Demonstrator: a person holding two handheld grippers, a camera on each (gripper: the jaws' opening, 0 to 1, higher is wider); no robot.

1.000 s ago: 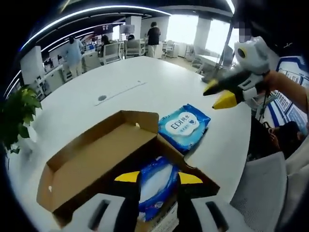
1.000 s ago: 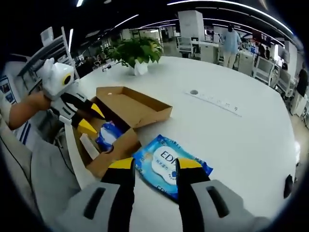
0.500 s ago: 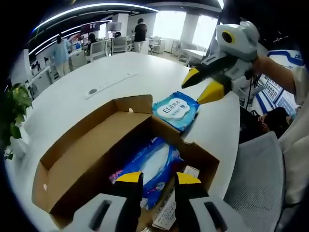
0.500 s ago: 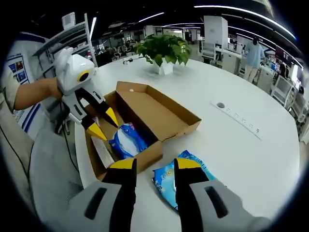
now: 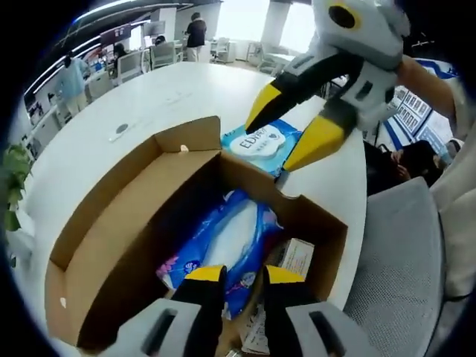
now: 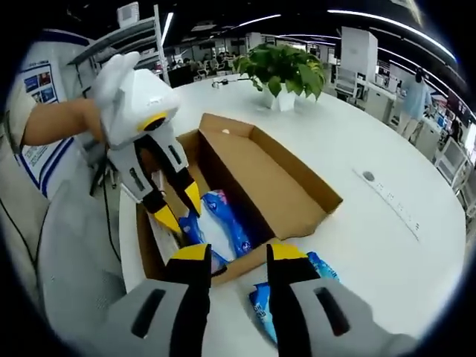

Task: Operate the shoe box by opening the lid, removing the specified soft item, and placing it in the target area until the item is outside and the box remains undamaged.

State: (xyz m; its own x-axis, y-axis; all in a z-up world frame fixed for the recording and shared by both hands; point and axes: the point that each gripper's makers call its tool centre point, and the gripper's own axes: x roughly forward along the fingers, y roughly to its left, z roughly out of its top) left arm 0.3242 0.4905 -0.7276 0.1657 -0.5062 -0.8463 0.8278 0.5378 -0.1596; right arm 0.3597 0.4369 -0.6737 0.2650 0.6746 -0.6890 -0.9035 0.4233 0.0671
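Left gripper [image 5: 234, 274] hung over the near end of the open shoe box [image 5: 97, 230], yellow-tipped jaws spread a little, nothing between them, tips just above a blue pack of wipes [image 5: 223, 249] lying inside the box. Beside that pack in the box sat a white paper slip [image 5: 294, 256]. Box lid was folded back flat on the white table [image 5: 149, 97].

Right gripper [image 6: 232, 254] was released, jaws apart and empty, hovering over the box's near wall [image 6: 245, 266]; in the left gripper view it reached in from the upper right [image 5: 286, 126], jaws wide, above the box's far corner. A second blue wipes pack [image 5: 260, 143] lay outside the box on the table, just beside that corner; in the right gripper view it peeked out by the right jaw [image 6: 316, 271].

In the right gripper view the left gripper [image 6: 178, 212] pointed steeply down into the box, held by a bare forearm [image 6: 59, 123]. A potted plant [image 6: 286, 71] stood on the far side of the table.
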